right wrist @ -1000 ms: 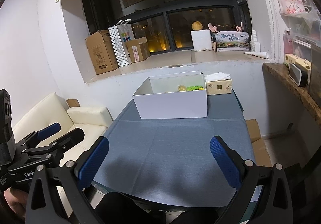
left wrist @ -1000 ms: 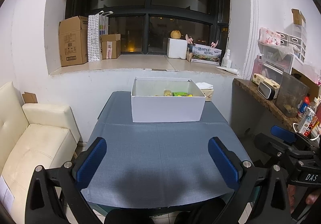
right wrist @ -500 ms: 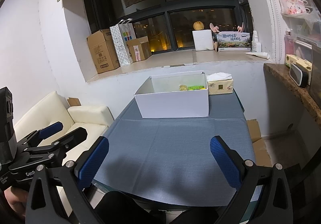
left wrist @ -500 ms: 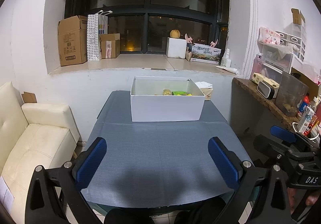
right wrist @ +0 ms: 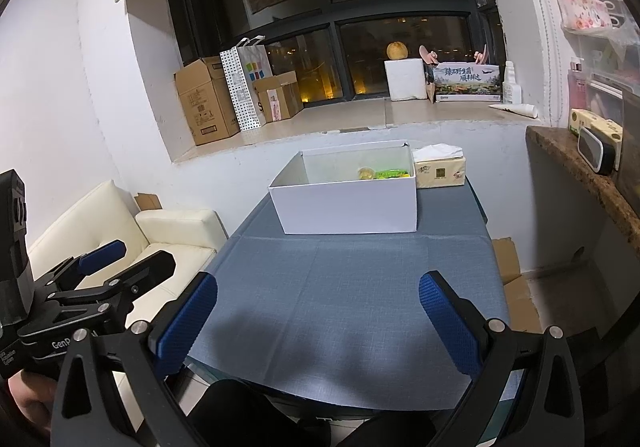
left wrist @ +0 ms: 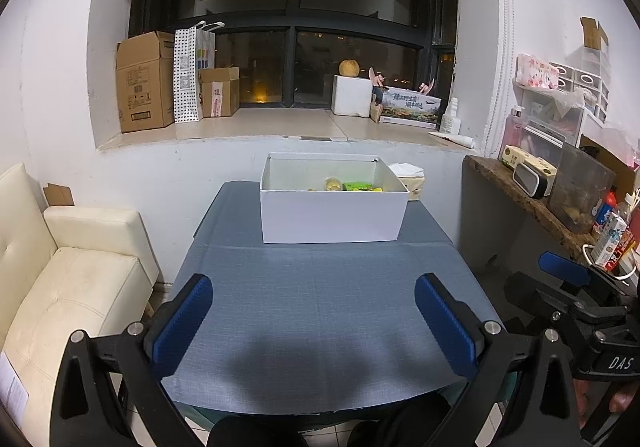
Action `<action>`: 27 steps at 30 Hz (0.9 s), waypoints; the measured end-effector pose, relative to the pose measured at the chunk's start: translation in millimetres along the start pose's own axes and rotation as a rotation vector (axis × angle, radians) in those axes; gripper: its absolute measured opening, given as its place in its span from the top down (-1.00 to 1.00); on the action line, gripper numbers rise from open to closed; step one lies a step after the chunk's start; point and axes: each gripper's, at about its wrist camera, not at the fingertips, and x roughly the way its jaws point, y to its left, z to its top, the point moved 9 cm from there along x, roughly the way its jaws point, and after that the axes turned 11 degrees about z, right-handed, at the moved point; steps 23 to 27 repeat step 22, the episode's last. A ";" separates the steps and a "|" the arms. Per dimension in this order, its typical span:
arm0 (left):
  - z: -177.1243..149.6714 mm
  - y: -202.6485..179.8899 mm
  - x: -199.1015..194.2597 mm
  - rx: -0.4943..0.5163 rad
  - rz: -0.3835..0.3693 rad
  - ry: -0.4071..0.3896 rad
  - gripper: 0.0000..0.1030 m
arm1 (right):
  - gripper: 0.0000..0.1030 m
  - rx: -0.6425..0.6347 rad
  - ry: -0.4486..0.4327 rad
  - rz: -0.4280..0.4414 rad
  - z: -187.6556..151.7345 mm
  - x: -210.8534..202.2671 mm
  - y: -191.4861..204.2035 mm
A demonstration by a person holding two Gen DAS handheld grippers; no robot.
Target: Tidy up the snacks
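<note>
Box (left wrist: 332, 217) nearer, tissues (left wrist: 412, 187) beside.

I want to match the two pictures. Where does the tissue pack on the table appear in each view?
Left wrist: tissue pack peeks out behind the right far corner of the white box.
Right wrist: tissue pack stands in full view right of the box.
Shared landmark: the white box.

The right gripper (left wrist: 576, 279) body reads "DAS"; the left gripper (right wrist: 120, 259) body shows "GenP", partly hidden.
</note>
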 end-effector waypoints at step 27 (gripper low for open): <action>-1.3 1.6 -1.7 -0.004 -0.018 0.000 -1.00 | -1.00 -0.004 -0.002 0.001 0.0 -0.3 0.3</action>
